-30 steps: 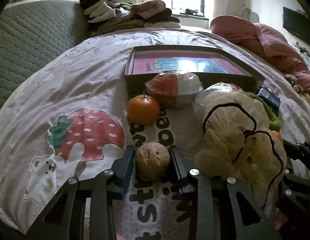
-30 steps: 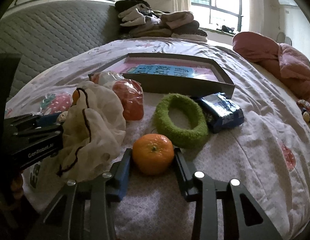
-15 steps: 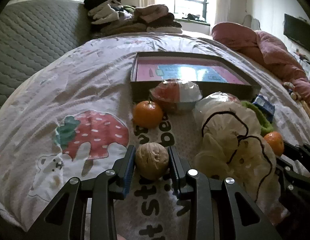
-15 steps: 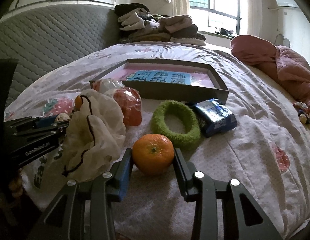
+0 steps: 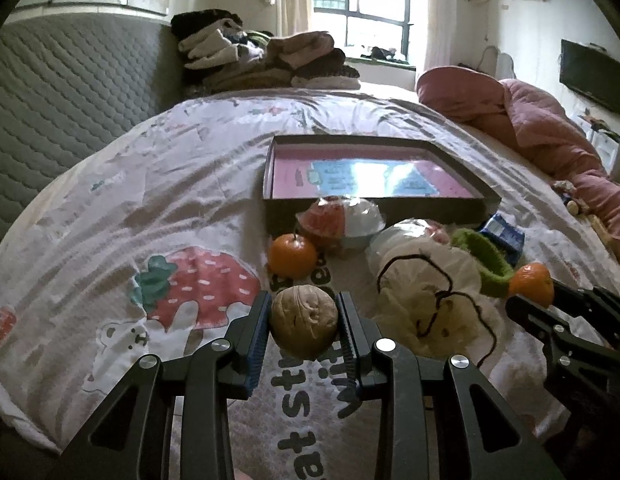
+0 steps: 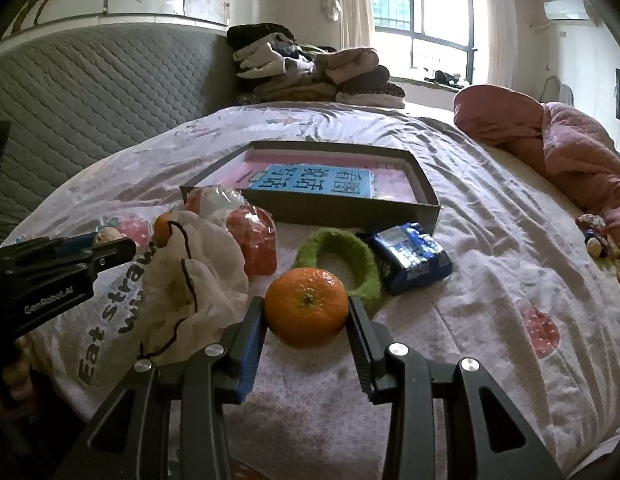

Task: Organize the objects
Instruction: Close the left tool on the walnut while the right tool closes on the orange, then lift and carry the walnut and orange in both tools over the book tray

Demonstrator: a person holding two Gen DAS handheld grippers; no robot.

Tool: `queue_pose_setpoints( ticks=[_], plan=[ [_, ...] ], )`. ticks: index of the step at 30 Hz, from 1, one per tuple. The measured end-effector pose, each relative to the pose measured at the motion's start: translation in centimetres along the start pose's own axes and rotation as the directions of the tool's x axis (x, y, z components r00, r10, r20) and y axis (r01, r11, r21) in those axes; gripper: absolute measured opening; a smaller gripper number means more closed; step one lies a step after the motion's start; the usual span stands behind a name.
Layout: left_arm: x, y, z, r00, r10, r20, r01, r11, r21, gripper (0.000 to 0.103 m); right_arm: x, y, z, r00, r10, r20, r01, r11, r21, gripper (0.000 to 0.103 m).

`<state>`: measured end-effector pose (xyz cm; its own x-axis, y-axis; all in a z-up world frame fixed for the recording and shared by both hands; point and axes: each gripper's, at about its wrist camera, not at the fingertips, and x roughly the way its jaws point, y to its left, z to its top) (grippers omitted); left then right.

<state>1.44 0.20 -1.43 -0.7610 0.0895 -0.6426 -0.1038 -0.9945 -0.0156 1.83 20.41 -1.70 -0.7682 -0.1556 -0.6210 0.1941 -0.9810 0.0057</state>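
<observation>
both jaws clamped on round things. left gripper [image 5: 303, 322] pinches a walnut [image 5: 303, 321] at lower centre of its frame, pads flat on both sides. right gripper [image 6: 306, 312] holds an orange [image 6: 306, 307] the same way, lower centre of the right wrist view. side grips across the widest part look chosen so the round items don't roll out. both seem clear of the sheet, probably ready to go to the box.

shallow box [image 5: 374, 210], dark rim, pink and blue print inside, sits mid frame, upper centre, open side up. likely the drop spot, nothing loose in it yet.

unsorted pile sits just in front of the box: second orange [image 5: 291, 255], bagged red items [image 5: 338, 220], white drawstring bag [image 5: 426, 300] slumped at lower right of centre, green fuzzy ring [image 6: 342, 260], blue packet [image 6: 408, 258] touching the ring's right side.

surface is a bed with a soft, wrinkled strawberry print sheet [image 5: 157, 240], so things may tip or roll. grey quilted headboard [image 5: 69, 92] at upper left, folded clothes pile [image 5: 261, 60] top centre, window behind, pink duvet [image 5: 530, 128] at upper right.
</observation>
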Motion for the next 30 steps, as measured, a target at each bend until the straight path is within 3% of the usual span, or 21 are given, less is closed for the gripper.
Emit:
queue_pose_setpoints(
  ticks=[14, 30],
  plan=[
    [-1.7, -0.9, 1.5, 0.999, 0.024, 0.046, -0.024, 1.000, 0.009, 0.033, -1.6, -0.4, 1.4, 0.998, -0.024, 0.066, 0.025, 1.000, -0.016, 0.040],
    [-0.6, -1.7, 4.7, 0.996, 0.029, 0.085, -0.031, 0.999, 0.029, 0.033, -1.2, -2.1, 4.8, 0.991, -0.041, 0.126, 0.043, 0.999, -0.017, 0.040]
  ],
)
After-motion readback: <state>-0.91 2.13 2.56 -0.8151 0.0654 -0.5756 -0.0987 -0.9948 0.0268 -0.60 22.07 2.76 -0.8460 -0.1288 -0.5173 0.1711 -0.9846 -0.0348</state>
